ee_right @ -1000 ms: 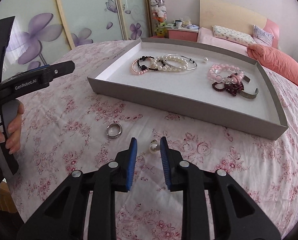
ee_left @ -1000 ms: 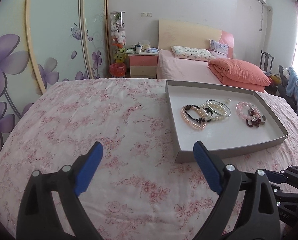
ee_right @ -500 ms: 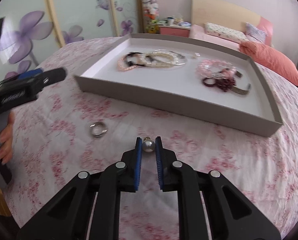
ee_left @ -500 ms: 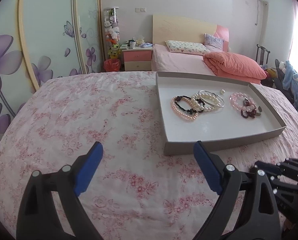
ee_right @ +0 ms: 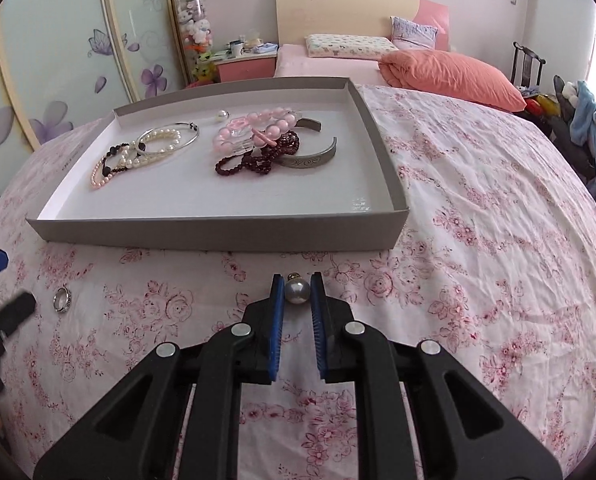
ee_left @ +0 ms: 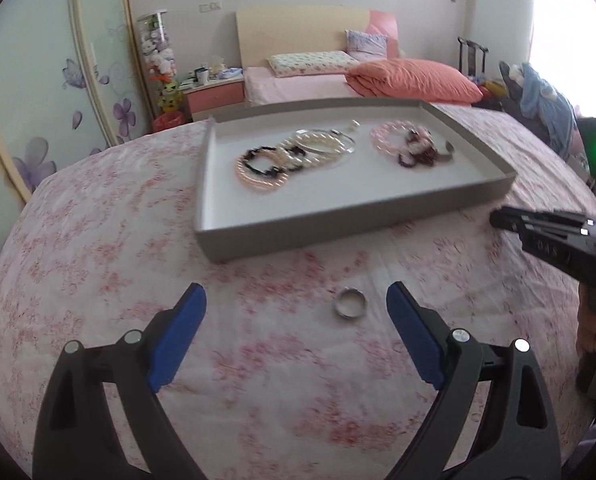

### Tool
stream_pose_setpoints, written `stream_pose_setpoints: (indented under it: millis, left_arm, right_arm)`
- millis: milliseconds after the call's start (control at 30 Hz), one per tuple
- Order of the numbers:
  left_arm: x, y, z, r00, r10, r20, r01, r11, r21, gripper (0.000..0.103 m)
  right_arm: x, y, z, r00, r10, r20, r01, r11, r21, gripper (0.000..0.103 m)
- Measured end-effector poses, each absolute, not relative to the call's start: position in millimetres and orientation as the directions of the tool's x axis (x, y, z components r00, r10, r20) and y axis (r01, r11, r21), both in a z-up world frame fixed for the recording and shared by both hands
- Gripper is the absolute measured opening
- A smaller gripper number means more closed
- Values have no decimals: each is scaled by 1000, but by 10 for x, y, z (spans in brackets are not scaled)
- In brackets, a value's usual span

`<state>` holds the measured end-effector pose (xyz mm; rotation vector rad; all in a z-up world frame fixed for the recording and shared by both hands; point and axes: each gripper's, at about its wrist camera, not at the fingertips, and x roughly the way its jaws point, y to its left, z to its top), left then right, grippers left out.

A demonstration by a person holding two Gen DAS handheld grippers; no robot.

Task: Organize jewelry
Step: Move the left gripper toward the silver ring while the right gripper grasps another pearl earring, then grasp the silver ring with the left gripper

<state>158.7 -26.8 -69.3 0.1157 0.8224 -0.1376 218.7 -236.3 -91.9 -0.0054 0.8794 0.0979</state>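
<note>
A grey tray (ee_right: pixel 218 234) (ee_left: pixel 338 222) lies on the floral tablecloth and holds pearl bracelets (ee_right: pixel 156 142), pink beads (ee_right: pixel 258 128), a dark red bead string (ee_right: pixel 254 160) and a metal cuff (ee_right: pixel 310 158). My right gripper (ee_right: pixel 297 290) is shut on a pearl earring (ee_right: pixel 297 291), lifted just in front of the tray's near wall. A silver ring (ee_left: pixel 351 303) (ee_right: pixel 61 300) lies on the cloth. My left gripper (ee_left: pixel 296 300) is open, low over the cloth, with the ring between its fingers toward the right one.
A loose pearl (ee_right: pixel 222 115) lies at the back of the tray. The right gripper's body (ee_left: pixel 558 236) shows at the right edge of the left wrist view. Behind the table stand a bed (ee_right: pixel 358 64), a nightstand (ee_right: pixel 244 66) and flowered wardrobe doors (ee_right: pixel 58 60).
My right gripper closed on the pearl earring and lifted it, turning toward the tray. My left gripper swung right and down, so the silver ring now lies between its open fingers.
</note>
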Motion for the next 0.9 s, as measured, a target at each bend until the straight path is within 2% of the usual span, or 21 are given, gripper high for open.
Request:
stream_pose_setpoints:
  millis: [100,233,667,833,900]
  left_arm:
    - [1593,-402,-766,660,-64,-749,173,983,68,88]
    - [1694,-491,-885,624,-47,-780,149,987,60,72]
    - [1746,-511,-919,613,-54,-788,91,996,2,46]
    - [1740,-504,-909,622,-51,-781,80,997,-2,22]
    - [1741,-491,-907,623,-53,-780,79,997,-5,22]
  right_arm:
    - [2185,-2417,-920,633,91,-769,-89,995,44,14]
    - [2193,-2425,-915,631,99,-769,-89,994,55,14]
    - [2192,-2342,-917,631,104,-769,-90,994,60,15]
    - [2192,-2340,-917,631,104,-769,-90,994,60,15]
    - [2192,-2342,-917,631,104,-769,-90,994,61,15]
